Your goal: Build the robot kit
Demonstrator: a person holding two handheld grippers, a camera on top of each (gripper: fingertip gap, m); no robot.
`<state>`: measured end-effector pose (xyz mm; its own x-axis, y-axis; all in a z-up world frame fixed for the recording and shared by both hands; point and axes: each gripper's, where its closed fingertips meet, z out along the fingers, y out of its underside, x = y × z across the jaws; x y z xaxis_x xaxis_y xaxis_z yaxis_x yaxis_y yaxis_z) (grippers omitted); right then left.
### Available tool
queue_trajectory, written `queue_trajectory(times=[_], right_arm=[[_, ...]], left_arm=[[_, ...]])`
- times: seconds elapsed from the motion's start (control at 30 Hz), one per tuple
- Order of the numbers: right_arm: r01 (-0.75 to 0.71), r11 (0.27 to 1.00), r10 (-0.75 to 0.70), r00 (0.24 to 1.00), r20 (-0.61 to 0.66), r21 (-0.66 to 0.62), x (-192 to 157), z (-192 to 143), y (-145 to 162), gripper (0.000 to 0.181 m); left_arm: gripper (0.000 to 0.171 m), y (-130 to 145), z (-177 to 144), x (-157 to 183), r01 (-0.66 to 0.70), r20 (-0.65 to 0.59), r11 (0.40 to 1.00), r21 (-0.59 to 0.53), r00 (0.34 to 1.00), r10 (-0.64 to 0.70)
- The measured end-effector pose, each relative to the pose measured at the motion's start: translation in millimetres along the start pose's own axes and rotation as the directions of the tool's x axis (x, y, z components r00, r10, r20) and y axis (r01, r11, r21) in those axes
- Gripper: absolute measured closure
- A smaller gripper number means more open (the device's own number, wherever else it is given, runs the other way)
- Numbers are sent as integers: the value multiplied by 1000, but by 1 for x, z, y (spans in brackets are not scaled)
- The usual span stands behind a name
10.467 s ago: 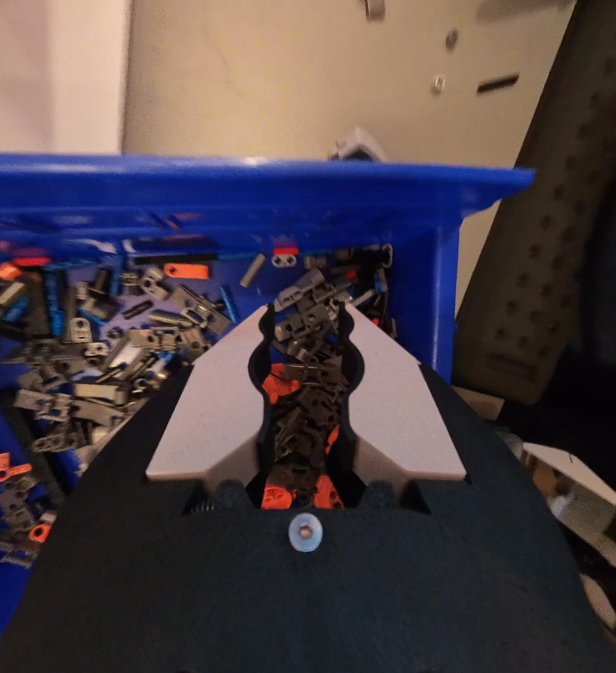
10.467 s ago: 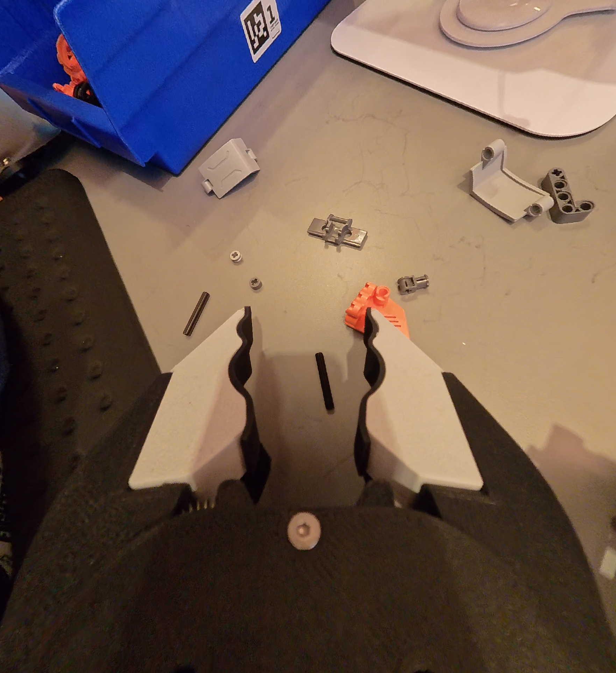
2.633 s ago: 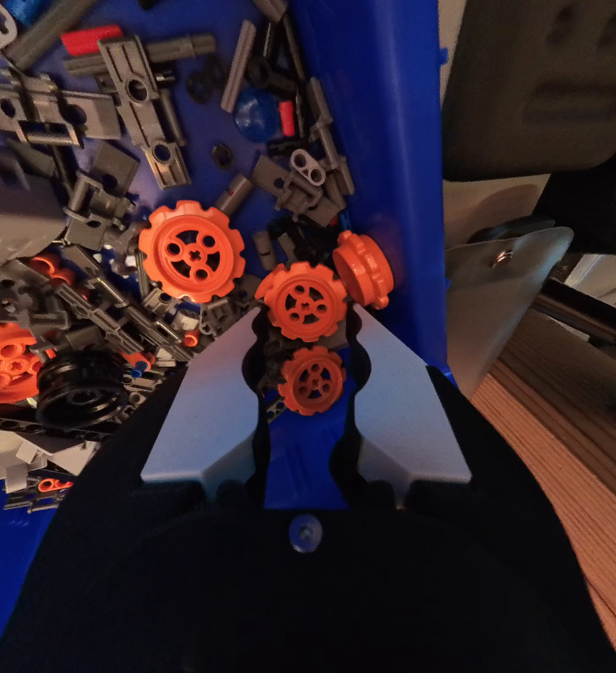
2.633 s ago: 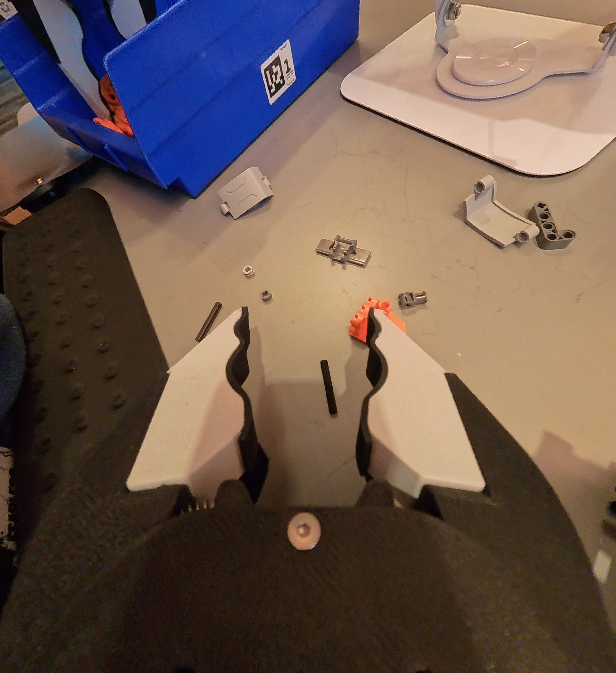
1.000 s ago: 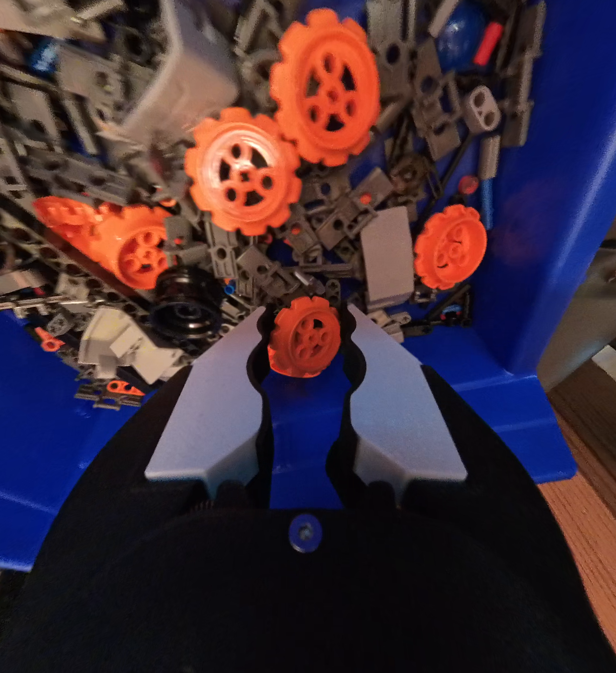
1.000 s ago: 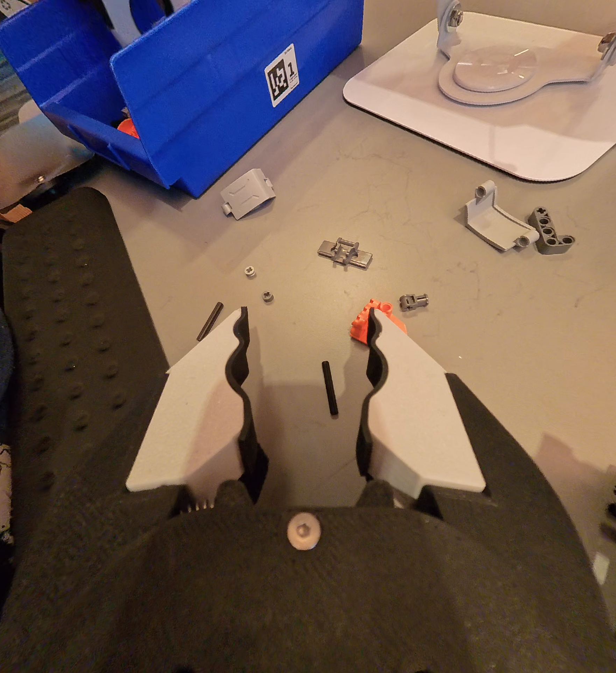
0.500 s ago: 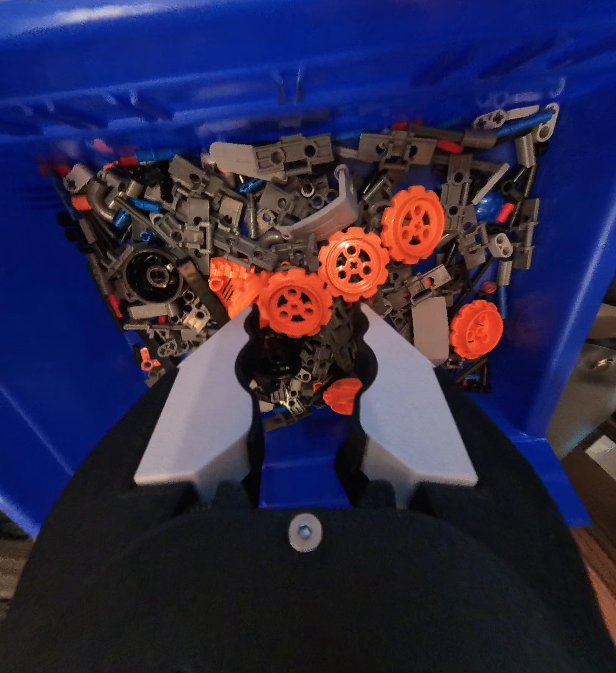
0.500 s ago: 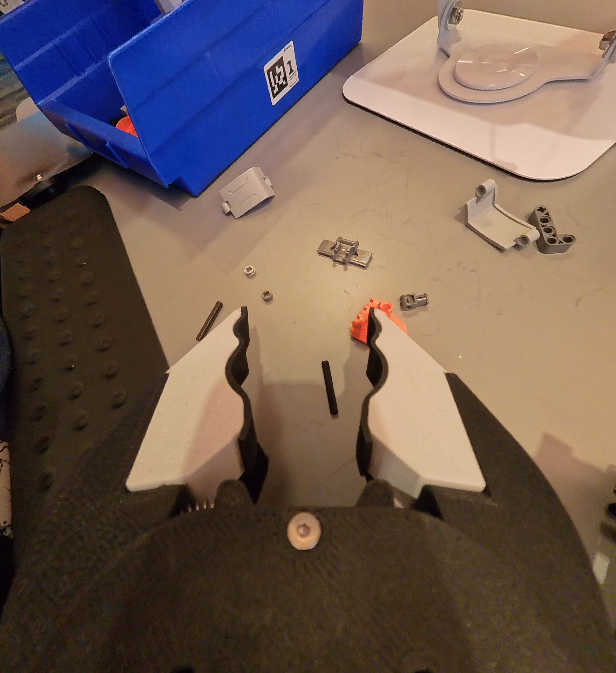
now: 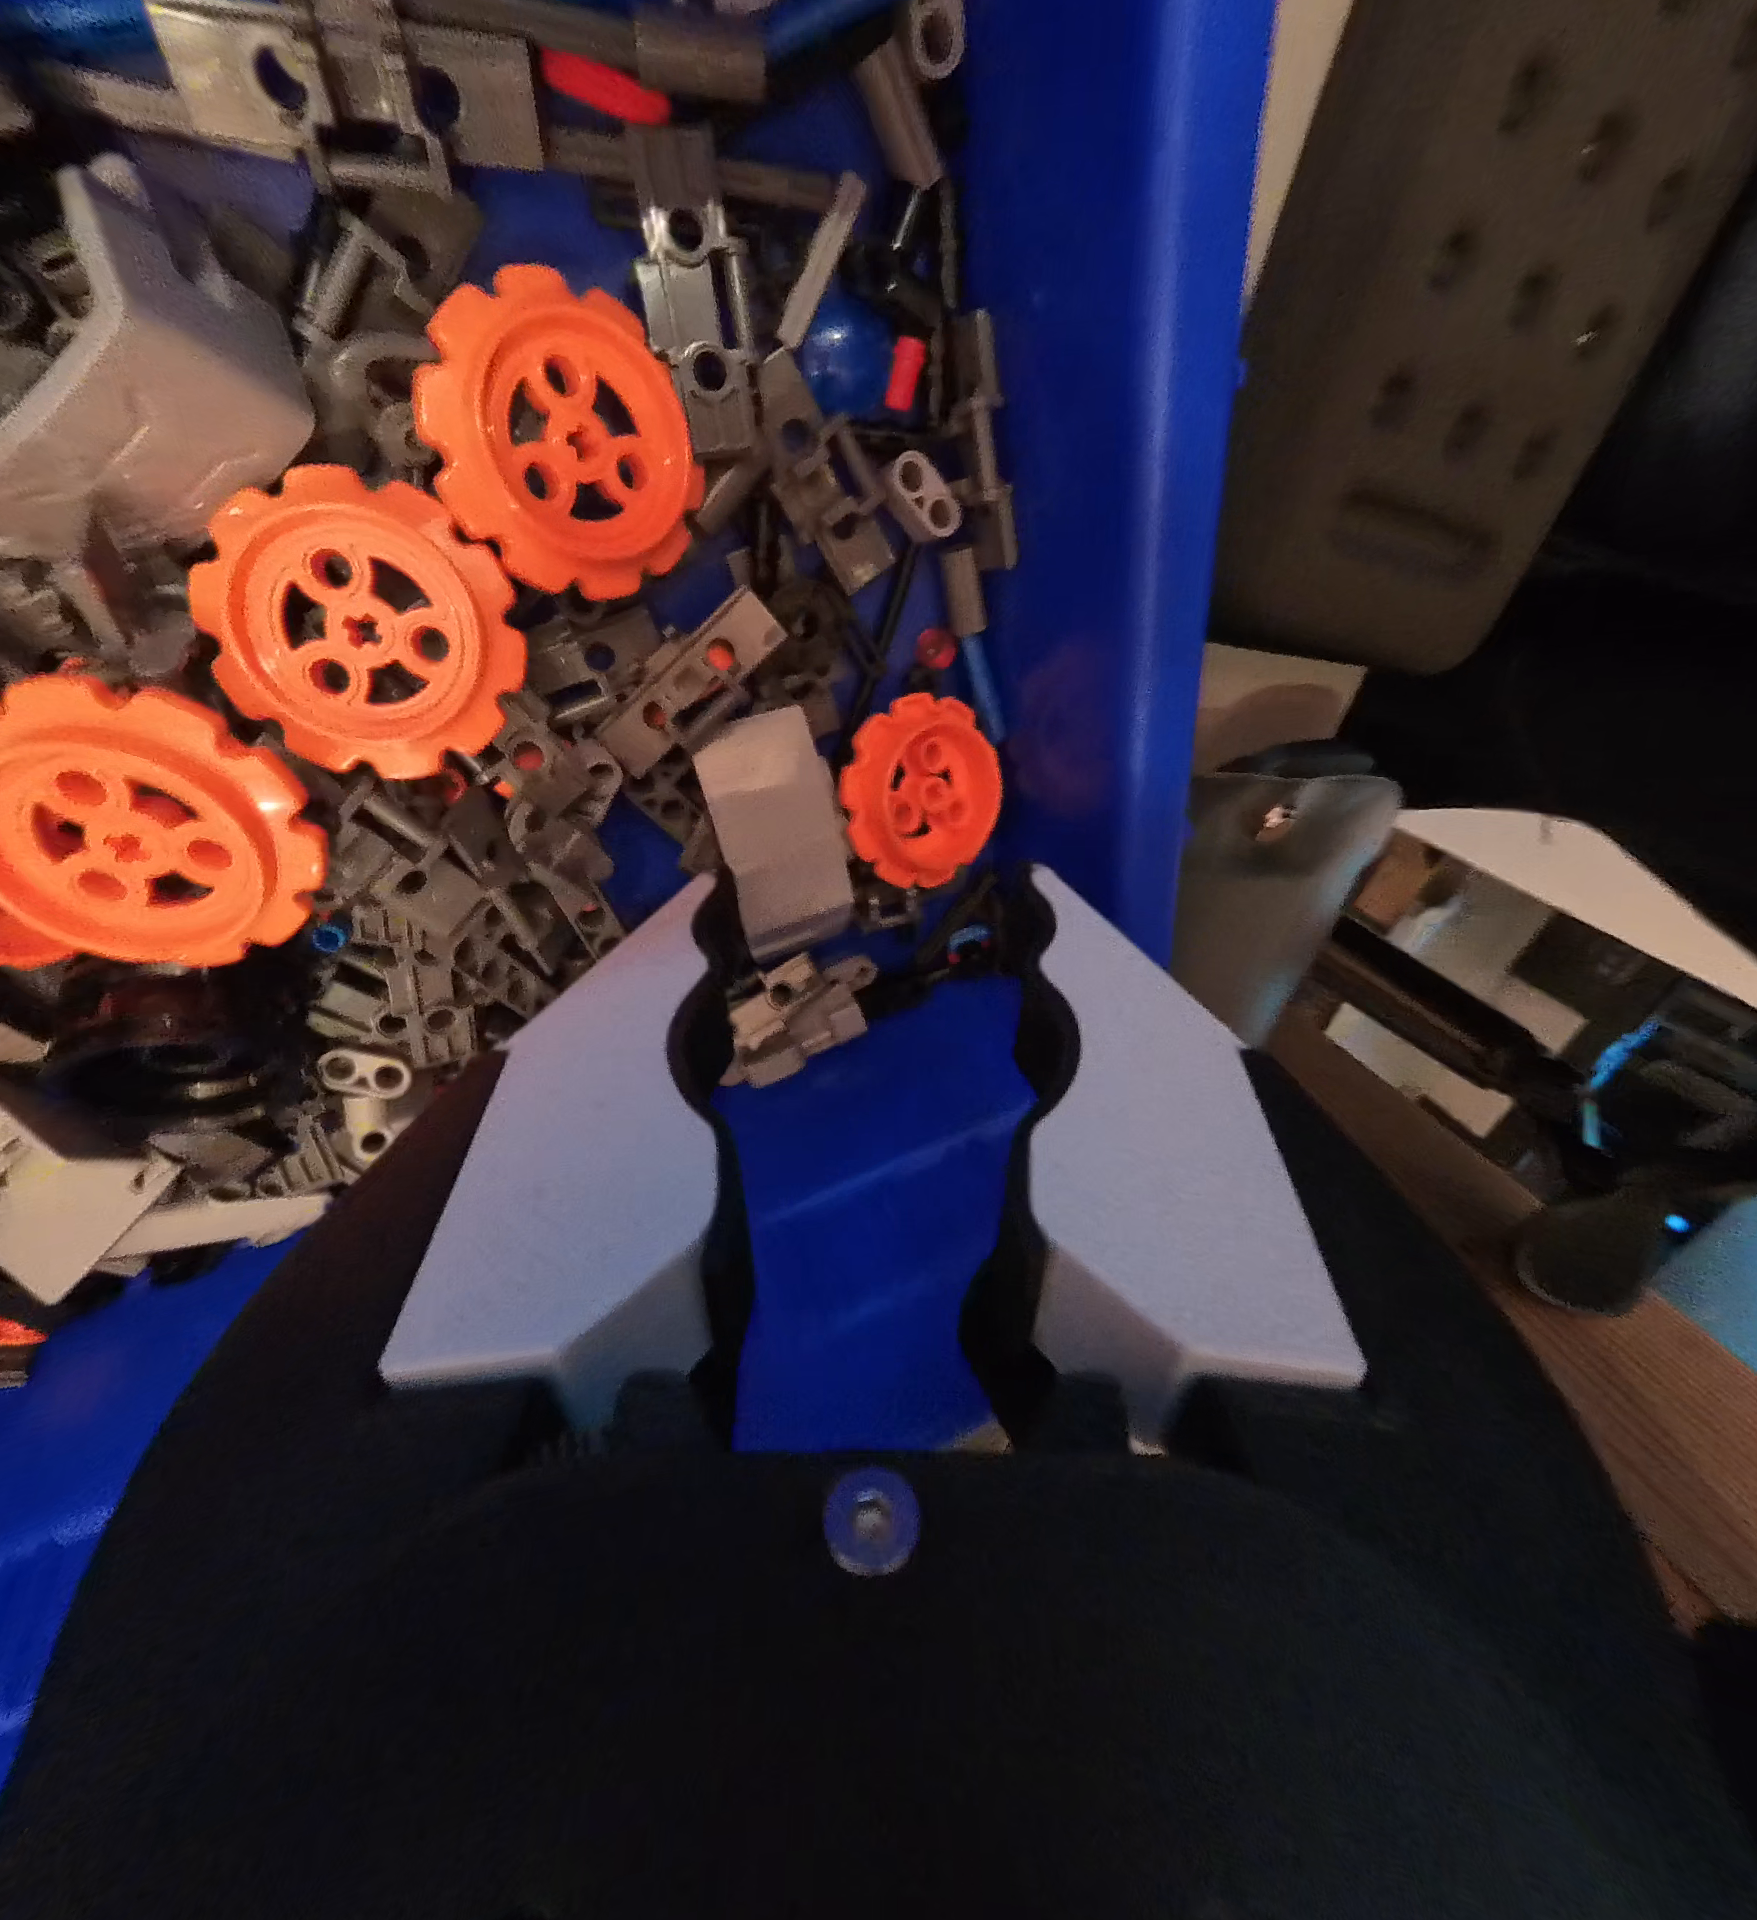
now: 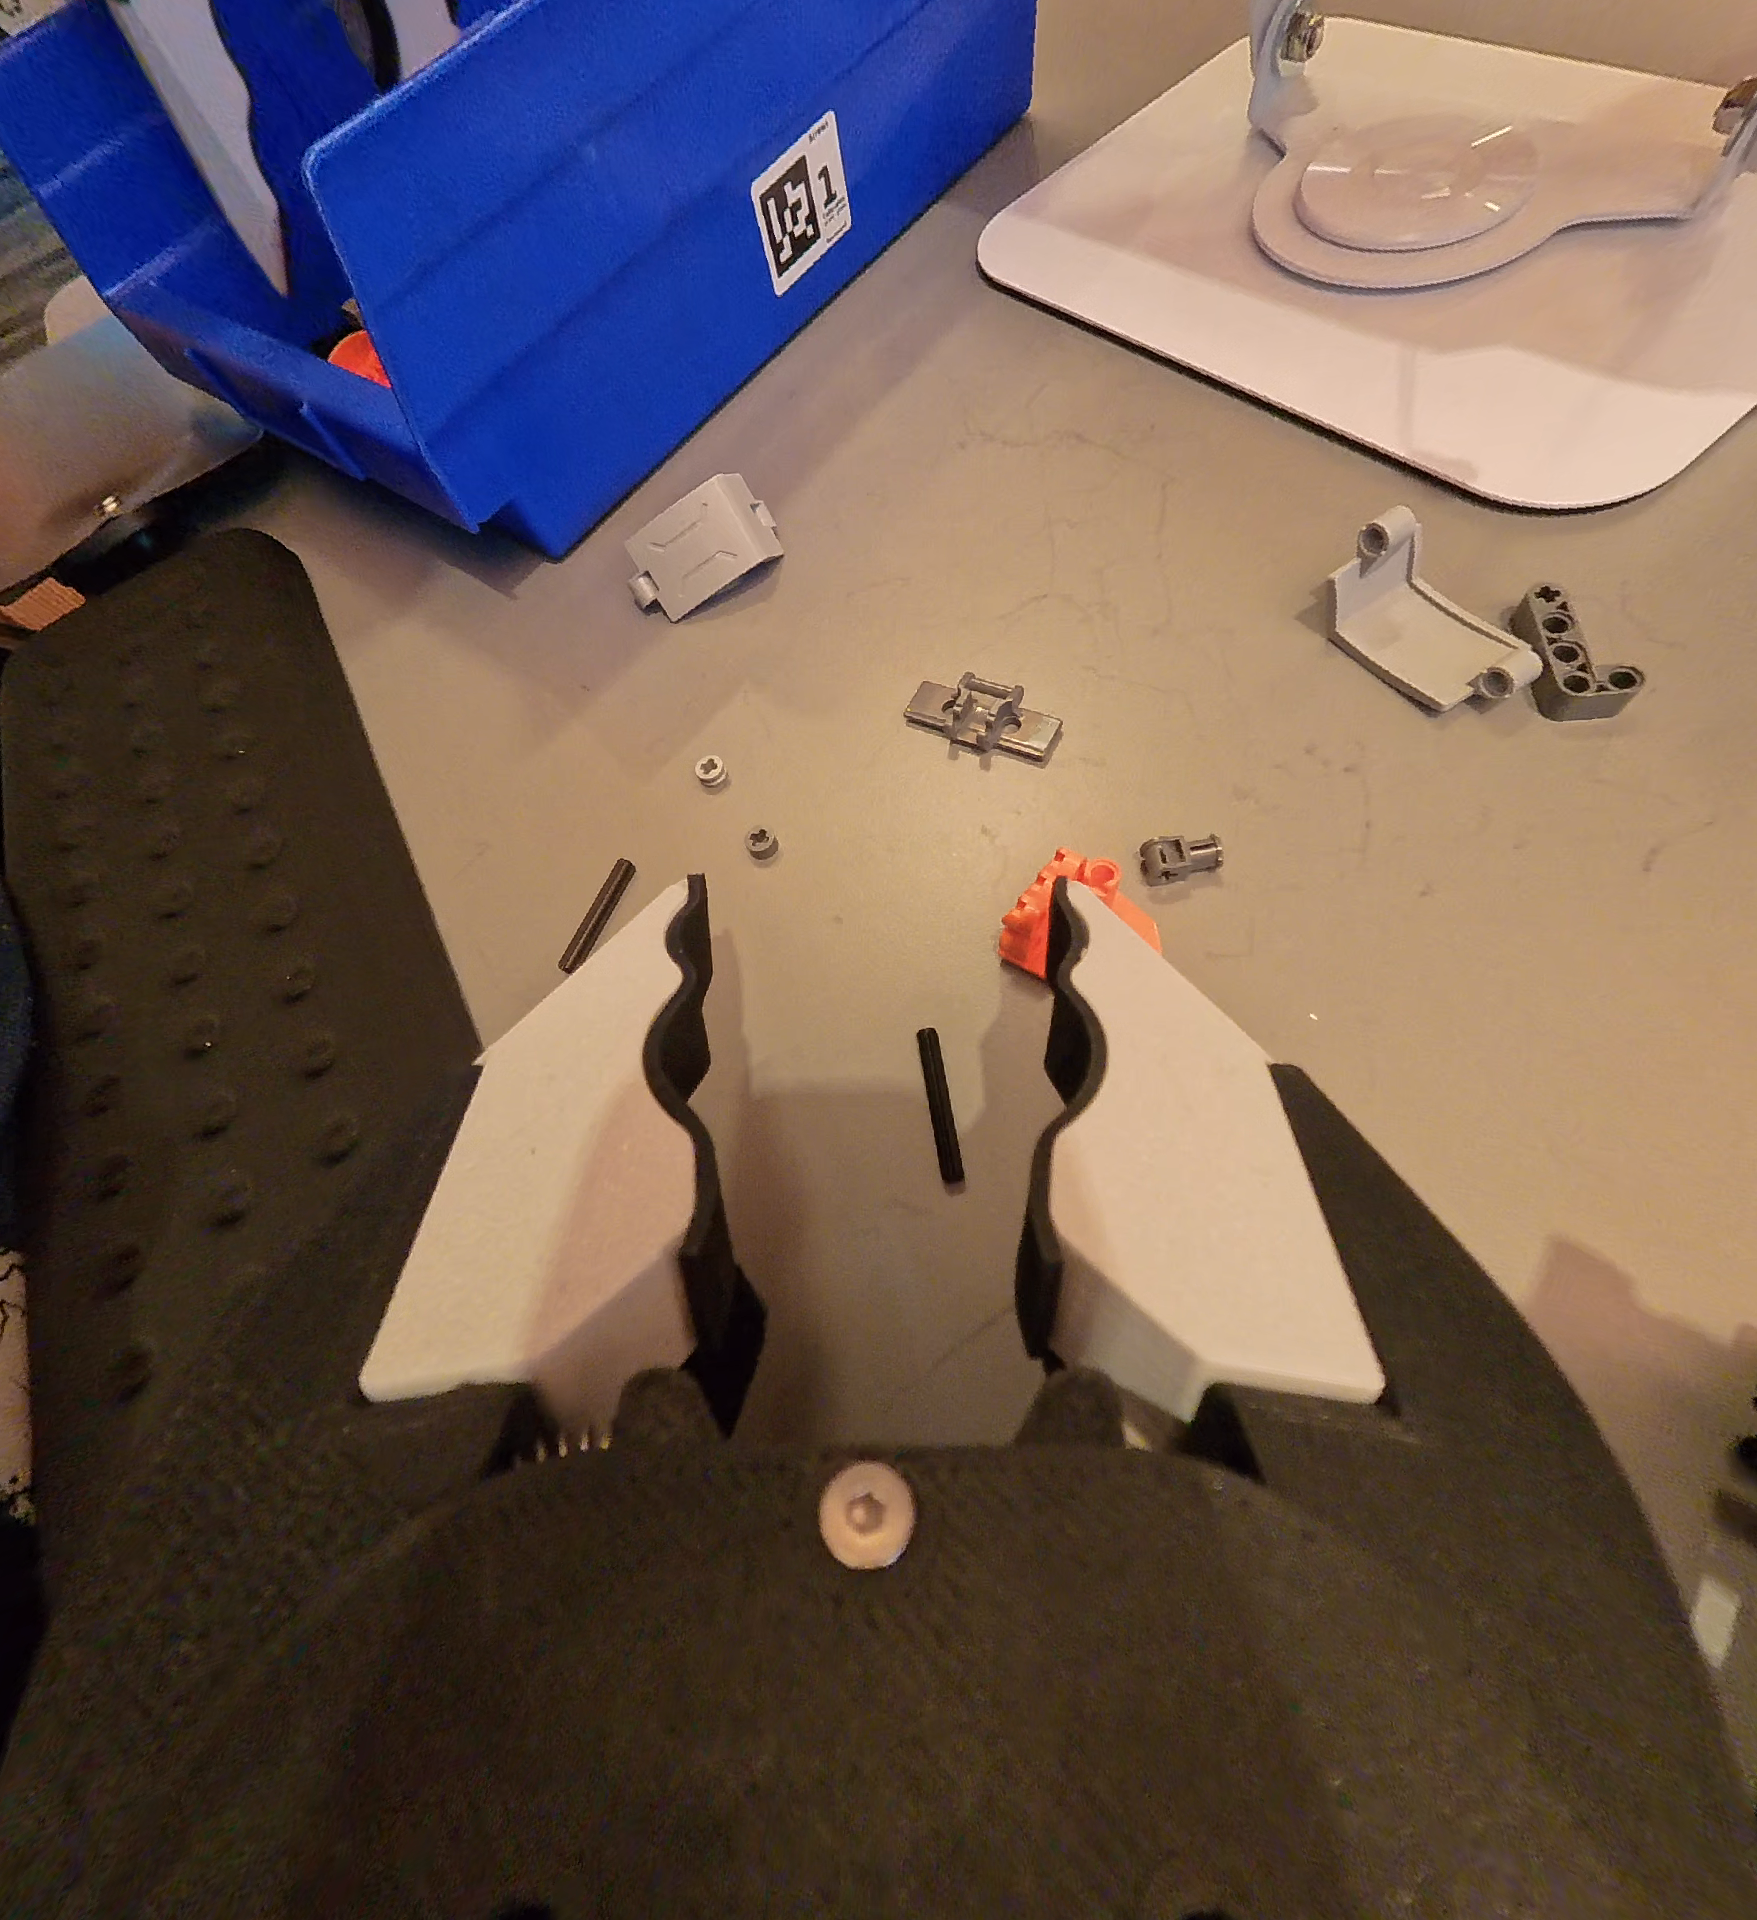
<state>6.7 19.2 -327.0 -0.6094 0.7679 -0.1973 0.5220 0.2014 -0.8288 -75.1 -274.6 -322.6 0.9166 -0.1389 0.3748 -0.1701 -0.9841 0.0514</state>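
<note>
Two grippers: both with jaws spread and nothing between the pads.
Left gripper (image 9: pixel 869 914): inside the blue bin (image 9: pixel 1092 416), fingertips over the near right corner of the parts heap; nothing clamped.
Nearest to left gripper: a light grey curved block (image 9: pixel 775 831) and a small grey connector (image 9: pixel 796 1013), both lying between the fingertips; whether they touch the pads I cannot tell.
Orange gear wheels, four: three large (image 9: pixel 557 431) (image 9: pixel 360 623) (image 9: pixel 115 821) in a diagonal row, one small (image 9: pixel 921 792) against the bin's right wall just beyond the fingertips.
Rest of the heap: many dark grey links and pins, too jumbled to count; one black tyre (image 9: pixel 178 1049) at lower left.
Right gripper (image 10: pixel 874 894): above the grey table (image 10: pixel 1269 1039), holding nothing.
Black rods, two: one (image 10: pixel 939 1104) on the table between the fingers, one (image 10: pixel 596 914) just left of the left fingertip.
Orange piece, one (image 10: pixel 1030 920): partly hidden behind the right fingertip.
Small grey bushes, two (image 10: pixel 712 771) (image 10: pixel 763 841): ahead of the left fingertip.
Other loose grey parts, five: flat panel (image 10: pixel 705 545) beside the bin, tread link (image 10: pixel 983 717), small pin connector (image 10: pixel 1178 858), curved panel (image 10: pixel 1414 623) touching a dark bent beam (image 10: pixel 1575 655).
White board, one (image 10: pixel 1373 343): at far right, carrying a pale stand.
</note>
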Motion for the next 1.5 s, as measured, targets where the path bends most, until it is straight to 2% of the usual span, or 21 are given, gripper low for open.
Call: queue_trajectory(times=[0.1,0.13,0.27,0.4,0.47,0.67,1.1,1.17,1.23,1.3,1.4,1.5], right_arm=[[-1,1000,1,1000,0,2,0,0,0,118],[0,1000,0,1000,-1,2,0,0,0,118],[0,1000,0,1000,-3,3,0,0,0,119],[0,1000,0,1000,-1,1,0,0,0,118],[1,1000,-1,1000,-1,1,0,0,0,118],[2,1000,-2,1000,-2,0,0,0,0,118],[3,1000,-3,1000,-7,-6,0,1,1,119],[4,1000,-5,1000,-8,-8,0,1,1,118],[4,1000,-4,1000,-8,-8,1,1,1,118],[5,1000,-5,1000,-9,-10,1,1,1,118],[3,1000,-3,1000,-9,-11,1,1,1,118],[6,1000,-6,1000,-12,-18,1,2,2,118]], left_arm=[[116,1,15,-7,19,55,999,-43,998,-16],[124,0,14,-10,15,83,999,-40,996,-12],[134,-6,17,-11,15,149,998,-54,989,-7],[144,-7,15,-12,38,143,999,-20,989,-35],[171,-11,9,-15,37,138,999,27,990,-40],[171,-10,-11,-36,74,139,992,106,986,-88],[171,-15,-55,-98,109,270,967,230,947,-171],[170,-20,-61,-111,118,304,952,282,930,-205],[152,-27,-68,-120,114,328,932,343,916,-232],[148,-35,-70,-118,97,327,915,391,915,-236],[141,-30,-74,-119,80,376,917,391,895,-238],[133,-26,-79,-111,83,351,908,410,905,-241]])
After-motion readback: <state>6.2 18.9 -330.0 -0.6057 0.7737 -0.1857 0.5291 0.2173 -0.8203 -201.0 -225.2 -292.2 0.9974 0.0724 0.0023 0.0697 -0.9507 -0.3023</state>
